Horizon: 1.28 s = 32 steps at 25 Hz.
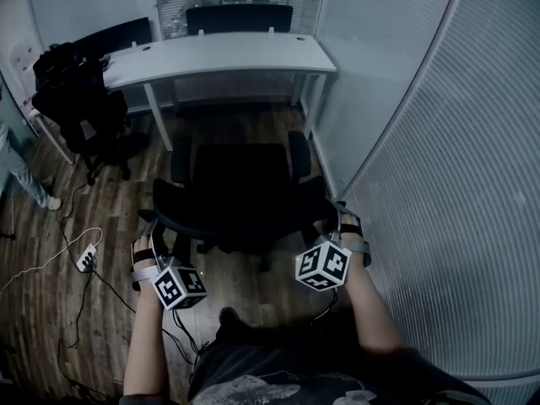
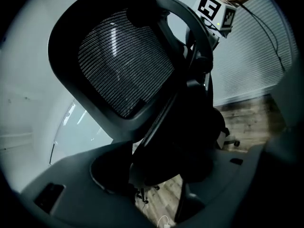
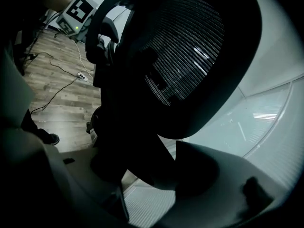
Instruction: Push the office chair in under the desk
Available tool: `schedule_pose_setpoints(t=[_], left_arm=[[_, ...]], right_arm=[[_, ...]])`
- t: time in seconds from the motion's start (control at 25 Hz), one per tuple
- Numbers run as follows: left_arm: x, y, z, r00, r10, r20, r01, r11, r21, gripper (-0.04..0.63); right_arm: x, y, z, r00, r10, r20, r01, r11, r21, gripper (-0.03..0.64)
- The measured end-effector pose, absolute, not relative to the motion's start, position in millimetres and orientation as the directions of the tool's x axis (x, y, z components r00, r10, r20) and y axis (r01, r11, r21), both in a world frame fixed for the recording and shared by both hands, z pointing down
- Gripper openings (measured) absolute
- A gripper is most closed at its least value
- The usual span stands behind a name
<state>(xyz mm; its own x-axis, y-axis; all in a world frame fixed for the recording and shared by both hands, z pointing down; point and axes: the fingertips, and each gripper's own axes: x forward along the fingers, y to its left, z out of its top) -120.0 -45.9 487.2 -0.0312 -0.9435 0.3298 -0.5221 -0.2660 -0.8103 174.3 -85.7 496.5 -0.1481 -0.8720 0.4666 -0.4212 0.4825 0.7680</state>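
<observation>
The black office chair [image 1: 240, 184] stands on the wood floor in front of the white desk [image 1: 219, 57], its seat facing the desk and its mesh backrest toward me. My left gripper [image 1: 150, 226] is at the backrest's left edge and my right gripper [image 1: 336, 213] at its right edge. In the left gripper view the backrest [image 2: 123, 65] fills the frame, and its dark rim sits between the jaws of the left gripper [image 2: 156, 175]. The right gripper view shows the same backrest [image 3: 190, 56], its rim clamped in the right gripper [image 3: 142, 175].
A second black chair [image 1: 239, 17] sits behind the desk. Another chair piled with dark bags [image 1: 72, 99] stands at the left. A power strip [image 1: 86, 258] and cables lie on the floor at the left, near a person's leg [image 1: 25, 180]. A frosted partition [image 1: 439, 184] runs along the right.
</observation>
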Motion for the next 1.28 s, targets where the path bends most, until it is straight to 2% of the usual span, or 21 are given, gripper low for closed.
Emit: schedule_pose_setpoints(t=[0.6,0.88,1.28], left_arm=[[-169.0,-185.8,490.2,0.028,-0.938,0.345,-0.498,-0.312,-0.809,0.262],[-204.8,-242.7,485.9,0.048,-0.939,0.34,-0.494,-0.319,-0.809,0.262],[-209.5,-308.0,488.1,0.045,-0.945,0.323,-0.49,-0.303,-0.817,0.262]], right_arm=[[129.1,-208.3,501.5,-0.042,-0.869,0.494,-0.461,0.455,0.762,0.296],[93.8,-252.3,495.5,-0.034,-0.868,0.495,-0.471,0.451,0.758,0.295],[88.0,-330.5,499.5,-0.047,-0.873,0.485,-0.464,0.45,0.764,0.295]])
